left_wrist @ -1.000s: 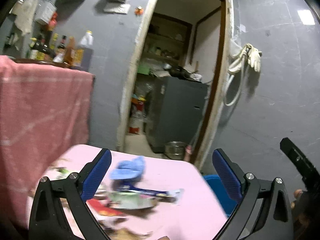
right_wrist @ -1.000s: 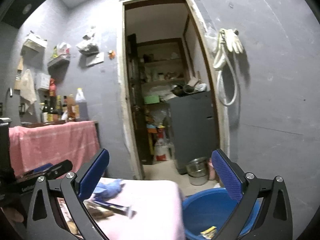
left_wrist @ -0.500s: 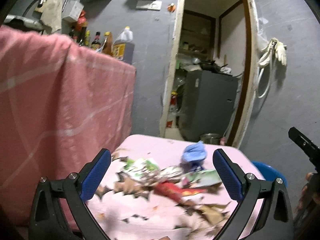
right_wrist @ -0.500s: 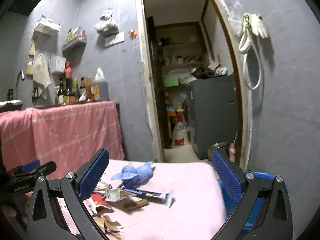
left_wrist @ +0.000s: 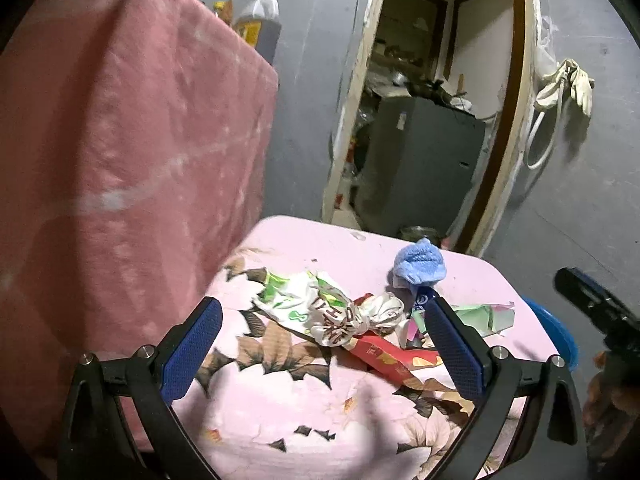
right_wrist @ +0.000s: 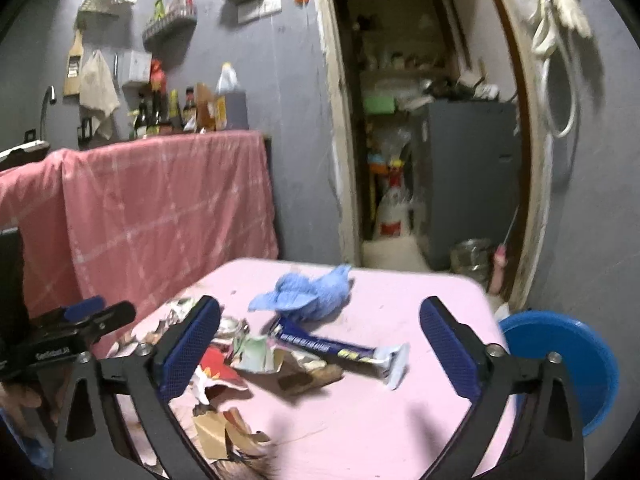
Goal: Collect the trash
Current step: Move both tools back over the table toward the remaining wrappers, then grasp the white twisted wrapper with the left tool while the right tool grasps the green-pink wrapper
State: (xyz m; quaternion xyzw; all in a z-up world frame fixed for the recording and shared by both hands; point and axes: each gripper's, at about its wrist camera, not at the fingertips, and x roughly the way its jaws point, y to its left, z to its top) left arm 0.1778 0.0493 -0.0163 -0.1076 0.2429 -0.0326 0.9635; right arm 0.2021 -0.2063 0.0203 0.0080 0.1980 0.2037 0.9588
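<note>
Trash lies on a pink floral table (left_wrist: 304,420): a crumpled white-green wrapper (left_wrist: 320,308), a red packet (left_wrist: 392,360), a green paper (left_wrist: 484,316) and a blue cloth (left_wrist: 420,266). My left gripper (left_wrist: 320,352) is open and empty above the table, just short of the pile. In the right wrist view I see the blue cloth (right_wrist: 308,292), a dark blue wrapper (right_wrist: 340,346), a green-white wrapper (right_wrist: 256,354) and torn brown paper (right_wrist: 224,432). My right gripper (right_wrist: 316,352) is open and empty over them. A blue basin (right_wrist: 576,356) stands at the table's right.
A pink cloth-draped counter (right_wrist: 160,200) with bottles (right_wrist: 188,108) stands to the left. An open doorway (right_wrist: 420,120) with a grey cabinet (right_wrist: 468,176) and a metal pot (right_wrist: 472,256) lies behind. The left gripper (right_wrist: 80,320) shows at the right view's left edge.
Both grippers have moved down and forward toward the table, so the trash pile looms larger. The left view swung left, then closer. Both grippers stayed open.
</note>
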